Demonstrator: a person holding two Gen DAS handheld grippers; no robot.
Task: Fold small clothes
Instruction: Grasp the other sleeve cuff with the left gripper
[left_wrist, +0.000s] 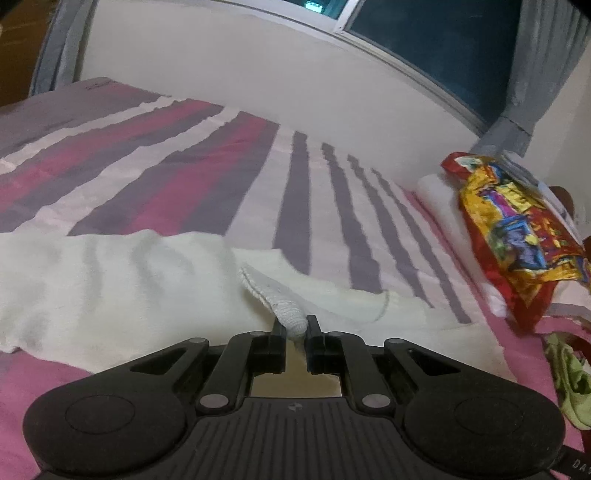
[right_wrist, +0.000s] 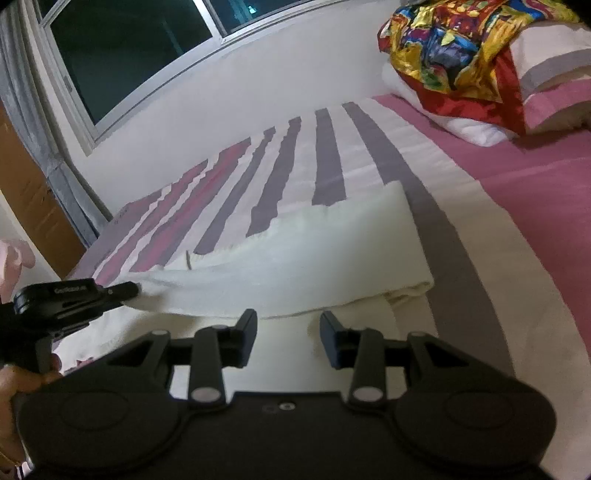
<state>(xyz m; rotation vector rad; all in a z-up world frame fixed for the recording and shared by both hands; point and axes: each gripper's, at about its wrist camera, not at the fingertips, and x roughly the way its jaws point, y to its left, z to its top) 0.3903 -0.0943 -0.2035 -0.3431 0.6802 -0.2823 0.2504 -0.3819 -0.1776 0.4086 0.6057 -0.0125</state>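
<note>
Now my left gripper pinches the cream cloth, its near edge hidden behind the tool. My right gripper hangs unclenched over it, holding nothing.

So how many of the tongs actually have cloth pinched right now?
1. The left tongs are shut on a bunched edge of the white knit garment, near its middle. The right tongs stand open over the garment's near edge, gripping nothing.
</note>
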